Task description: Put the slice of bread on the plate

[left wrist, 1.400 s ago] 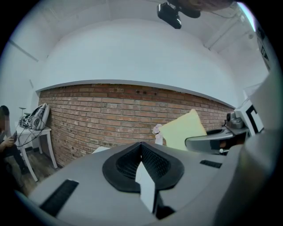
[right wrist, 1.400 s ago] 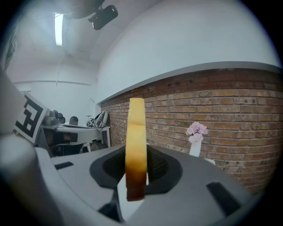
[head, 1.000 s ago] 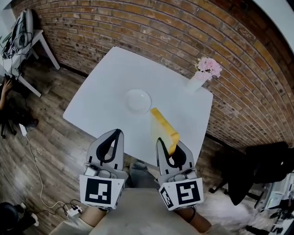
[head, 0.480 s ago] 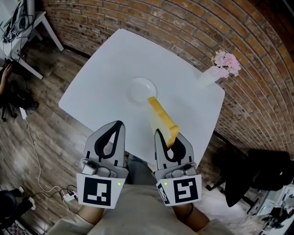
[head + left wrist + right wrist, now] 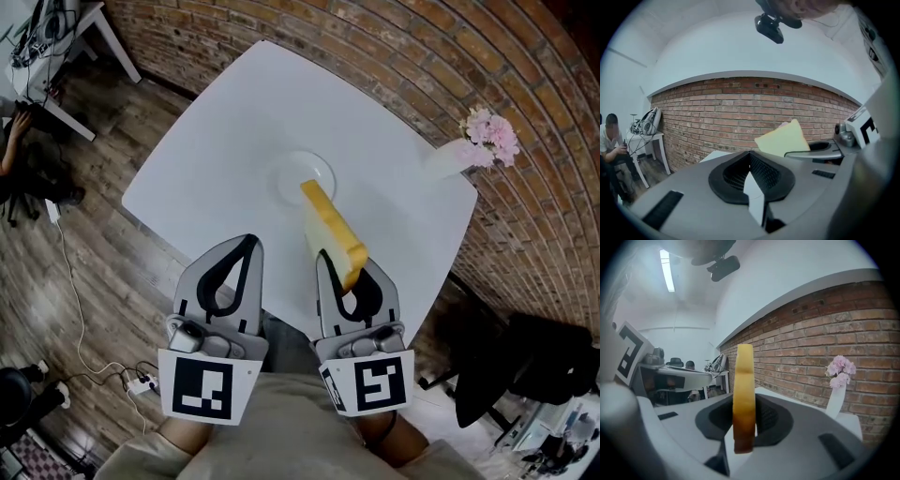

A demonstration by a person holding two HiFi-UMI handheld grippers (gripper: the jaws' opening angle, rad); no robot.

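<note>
Our right tongs [image 5: 345, 267] grip the slice of bread [image 5: 330, 230] on edge above the surface [image 5: 234, 122], not yet laid on the plate [image 5: 291, 173]; our left tongs [image 5: 246, 246] are closed, empty.

A white table [image 5: 234, 141] on the wooden floor [image 5: 103, 262] fills mid-frame, bearing a white plate [image 5: 305, 176] near its centre and a flower vase [image 5: 448, 157] at its right corner.

Yellow bread slice [image 5: 333, 234], white plate [image 5: 286, 174], white table [image 5: 234, 122], red brick wall [image 5: 394, 47]
</note>
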